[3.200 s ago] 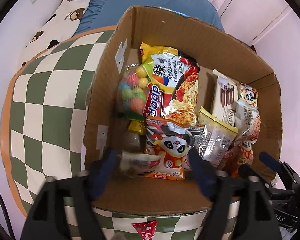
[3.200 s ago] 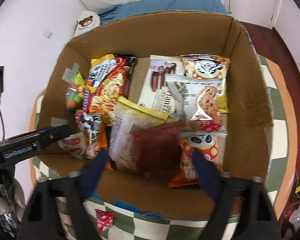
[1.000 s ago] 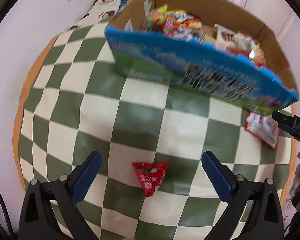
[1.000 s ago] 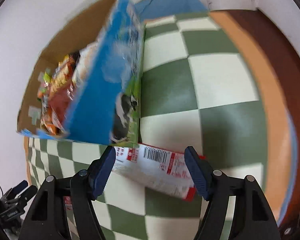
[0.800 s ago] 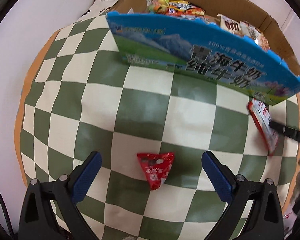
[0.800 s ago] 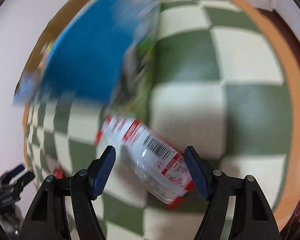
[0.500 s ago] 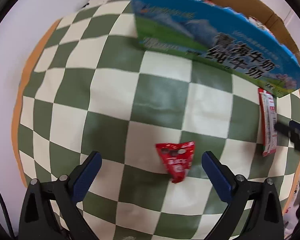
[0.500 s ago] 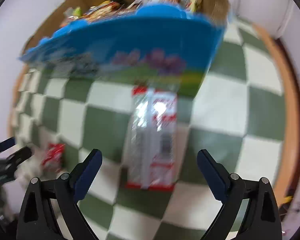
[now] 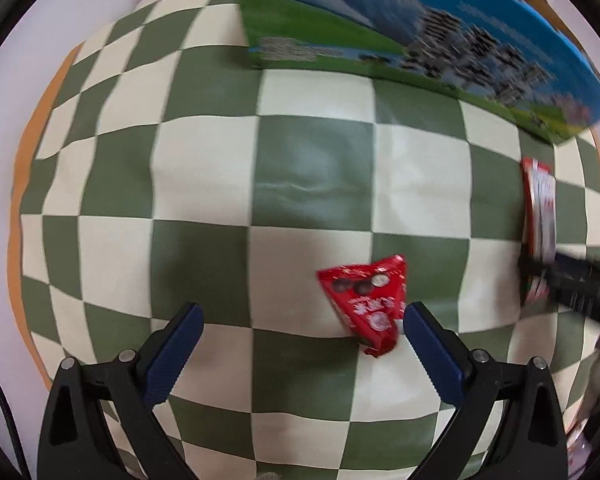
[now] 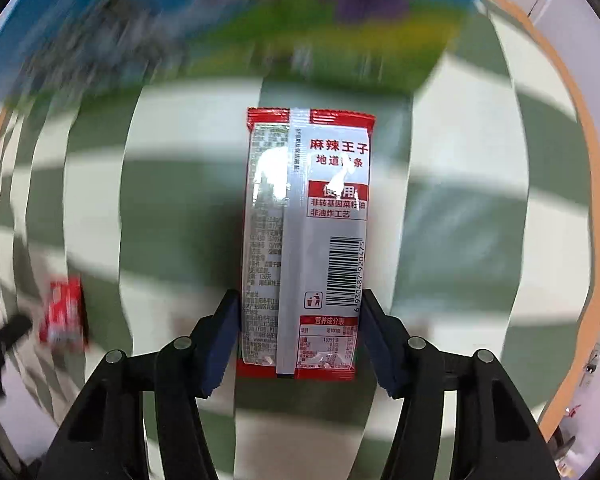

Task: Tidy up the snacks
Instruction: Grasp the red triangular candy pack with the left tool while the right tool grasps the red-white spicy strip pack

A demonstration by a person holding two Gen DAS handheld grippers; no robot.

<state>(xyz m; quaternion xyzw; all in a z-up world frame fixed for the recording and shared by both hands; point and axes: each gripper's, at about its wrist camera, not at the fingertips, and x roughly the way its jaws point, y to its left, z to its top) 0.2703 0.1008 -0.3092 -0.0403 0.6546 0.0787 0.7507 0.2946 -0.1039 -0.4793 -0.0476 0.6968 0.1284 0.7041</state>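
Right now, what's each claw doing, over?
Right gripper shut on silver-and-red snack packet. Left gripper open, red triangular snack by its right finger. Milk carton box beyond; path clear.

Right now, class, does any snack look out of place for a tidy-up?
Yes. The red triangular packet lies loose on the checked cloth, outside the box, just inside the open left claw. The right claw grips a long packet.

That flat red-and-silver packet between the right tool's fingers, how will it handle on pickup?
The packet looks thin and flat, so probably light and floppy; its far end may droop. The glossy film shows glare, so it could slip. The right tool closes on its side edges near one end, so it may buckle.
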